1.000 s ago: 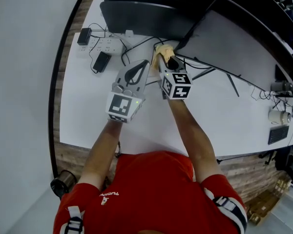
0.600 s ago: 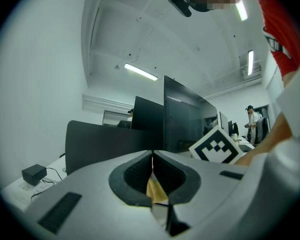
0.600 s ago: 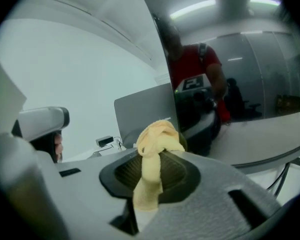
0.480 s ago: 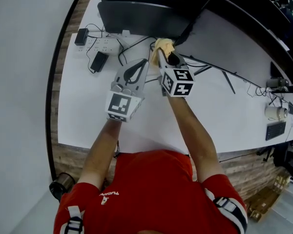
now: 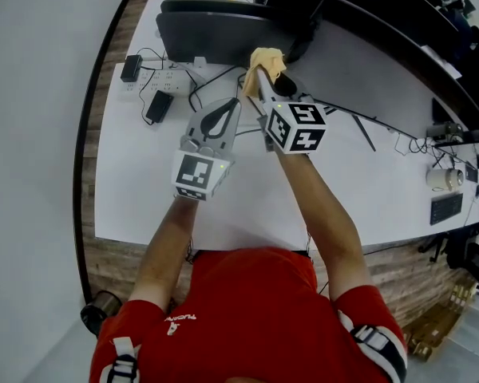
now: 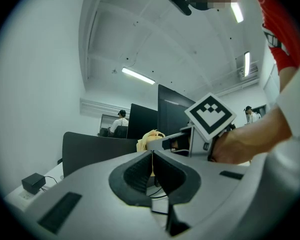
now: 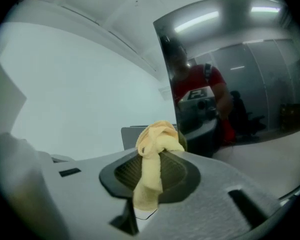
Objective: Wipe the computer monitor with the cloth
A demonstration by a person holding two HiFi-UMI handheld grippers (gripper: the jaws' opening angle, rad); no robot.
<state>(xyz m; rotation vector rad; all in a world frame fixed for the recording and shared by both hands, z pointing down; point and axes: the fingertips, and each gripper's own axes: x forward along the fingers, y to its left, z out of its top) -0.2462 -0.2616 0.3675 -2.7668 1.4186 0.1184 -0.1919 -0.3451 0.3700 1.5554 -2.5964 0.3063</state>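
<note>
Cloth [image 7: 156,140], pale yellow and bunched, is pinched in the right claw [image 7: 151,171], whose jaws are closed on it. A wad of it bulges above the tips, and a strip hangs down between the jaws. From the head view, this claw is raised and reaches forward, holding the cloth just beside the lower left corner of the monitor [image 5: 383,62]. Whether the cloth touches the screen cannot be told. In the right gripper view the glossy screen fills the upper right and mirrors the person in a red shirt [image 5: 247,309].

Just left of the right claw and a little further back from the monitor, the left claw [image 5: 238,102] hovers over the white worktop [image 5: 144,174]. Its jaws are pressed together with nothing between them.

A second dark screen [image 5: 215,30] stands to the left of the monitor at the far edge of the worktop. In front of it lie a white power strip [image 5: 166,76], a black adapter [image 5: 156,106] and several loose cables [image 5: 219,74], well clear of both claws.
</note>
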